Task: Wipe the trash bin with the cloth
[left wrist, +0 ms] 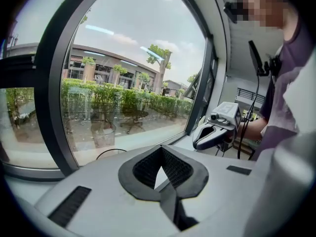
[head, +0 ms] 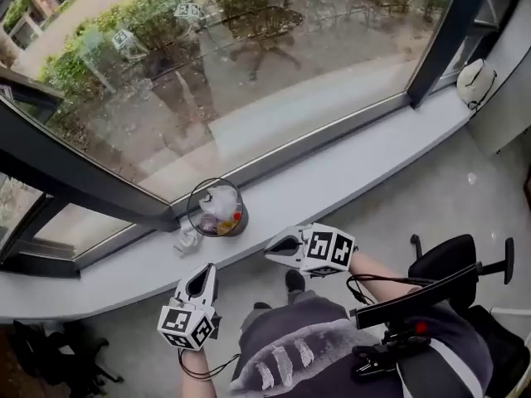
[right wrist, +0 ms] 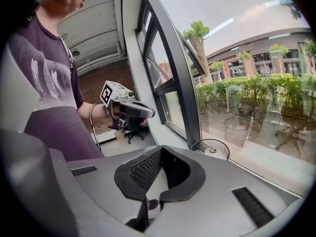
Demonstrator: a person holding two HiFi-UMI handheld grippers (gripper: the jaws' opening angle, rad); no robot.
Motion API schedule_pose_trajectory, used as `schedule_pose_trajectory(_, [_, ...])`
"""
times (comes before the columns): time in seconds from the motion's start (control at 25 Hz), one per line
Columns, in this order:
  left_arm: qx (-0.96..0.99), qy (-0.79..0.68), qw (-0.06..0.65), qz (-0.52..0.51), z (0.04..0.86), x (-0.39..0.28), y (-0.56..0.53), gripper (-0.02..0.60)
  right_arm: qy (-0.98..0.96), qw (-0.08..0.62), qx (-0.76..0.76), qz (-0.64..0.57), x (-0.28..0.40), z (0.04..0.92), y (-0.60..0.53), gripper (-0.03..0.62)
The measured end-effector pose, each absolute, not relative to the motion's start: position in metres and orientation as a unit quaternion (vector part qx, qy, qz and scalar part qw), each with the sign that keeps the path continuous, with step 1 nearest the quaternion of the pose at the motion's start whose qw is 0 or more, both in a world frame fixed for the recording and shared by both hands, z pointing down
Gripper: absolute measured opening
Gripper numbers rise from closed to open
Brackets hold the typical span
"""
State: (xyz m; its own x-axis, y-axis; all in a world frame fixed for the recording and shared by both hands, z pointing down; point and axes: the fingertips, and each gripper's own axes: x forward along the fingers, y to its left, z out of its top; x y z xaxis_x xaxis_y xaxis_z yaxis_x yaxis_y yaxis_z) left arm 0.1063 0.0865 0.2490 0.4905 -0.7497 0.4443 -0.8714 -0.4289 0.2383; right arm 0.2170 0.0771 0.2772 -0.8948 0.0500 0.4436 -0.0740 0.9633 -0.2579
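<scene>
Both sets of jaws are sitting pressed together with nothing between them. In each gripper view the dark ribbed pads are meeting at their tips, and only pale sill is showing through the small gap behind.

In the head view the left gripper (head: 202,282) is pointing toward 12 o'clock and the right gripper (head: 280,245) toward 9 o'clock, both tilting slightly downward. They are hanging just short of the window sill (head: 348,172), apart from everything on it. Judging by this pose, the person is lining both tools up on the bin area. The jaws would have to open before anything could be picked up.

The trash bin (head: 217,210) is standing upright on the sill against the glass, at about 12 o'clock from the left gripper and 10 o'clock from the right. It is small and round, with a thin dark rim and see-through sides. White crumpled paper and a few coloured scraps are showing inside.

A small pale crumpled thing (head: 187,240), likely the cloth, is lying just beside the bin at its 7 o'clock, nearest the left gripper. That makes the left the probable one to take it, leaving the right free to steady the bin.

A black office chair (head: 455,264) is standing at 3 o'clock.
</scene>
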Motion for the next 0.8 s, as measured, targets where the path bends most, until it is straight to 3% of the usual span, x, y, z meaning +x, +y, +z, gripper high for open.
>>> schedule_pose_trajectory(0.2, [0.827, -0.482, 0.222, 0.187, 0.268, 0.089, 0.078, -0.003, -0.963, 0.238, -0.026, 0.121, 0.19, 0.294, 0.079, -0.009])
schedule_pose_trajectory(0.52, [0.849, -0.459, 0.188, 0.181, 0.299, 0.08, 0.033, -0.004, -0.935, 0.349, -0.055, 0.02, 0.17, 0.317, 0.067, -0.009])
schedule_pose_trajectory(0.8, [0.844, -0.459, 0.207, 0.184, 0.354, 0.001, 0.017, -0.003, -0.891, 0.45, -0.053, -0.02, 0.116, 0.36, 0.051, 0.015])
